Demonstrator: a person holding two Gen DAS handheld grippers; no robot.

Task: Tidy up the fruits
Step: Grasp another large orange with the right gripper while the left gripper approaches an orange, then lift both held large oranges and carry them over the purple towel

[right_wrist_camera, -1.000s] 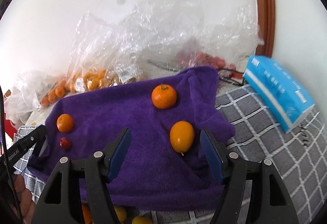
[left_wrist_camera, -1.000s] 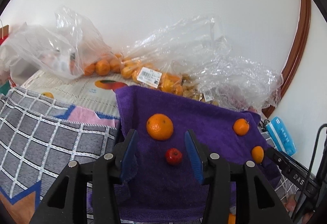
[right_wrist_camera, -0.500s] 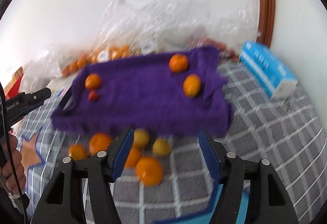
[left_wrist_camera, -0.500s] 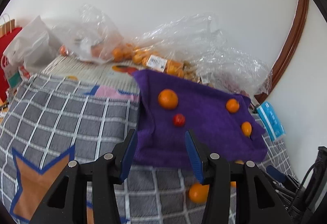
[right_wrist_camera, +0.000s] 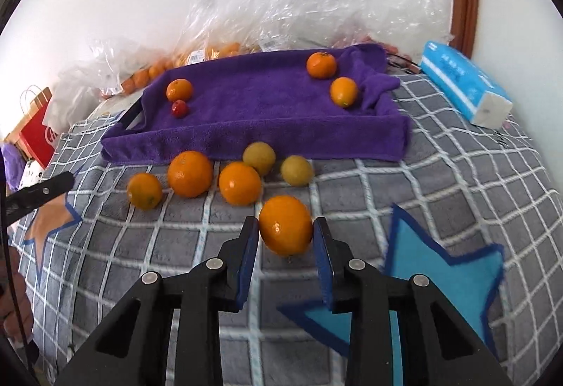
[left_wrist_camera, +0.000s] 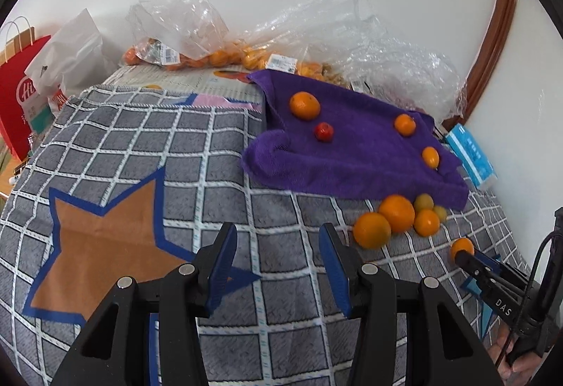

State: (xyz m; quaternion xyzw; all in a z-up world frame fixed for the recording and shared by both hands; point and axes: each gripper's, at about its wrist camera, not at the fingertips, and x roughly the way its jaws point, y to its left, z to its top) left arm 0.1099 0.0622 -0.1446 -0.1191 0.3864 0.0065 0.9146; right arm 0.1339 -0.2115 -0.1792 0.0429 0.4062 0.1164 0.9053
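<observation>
White letters "DAS" stand on the black arm of the right gripper [left_wrist_camera: 468, 257], to the right of the left gripper's fingers. Far left, a red paper bag [left_wrist_camera: 21, 87] carries white script starting "Hi", the rest hidden. The bag labels [left_wrist_camera: 280, 63] are too small to read.

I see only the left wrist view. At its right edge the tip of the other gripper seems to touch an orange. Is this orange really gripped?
Observer: Yes. In the right wrist view the right gripper has the orange between its jaws, and both pads press on it.
Operator: And what lies under the purple towel?
Observer: A black tray. Its handle sticks out at the left end of the towel.
</observation>
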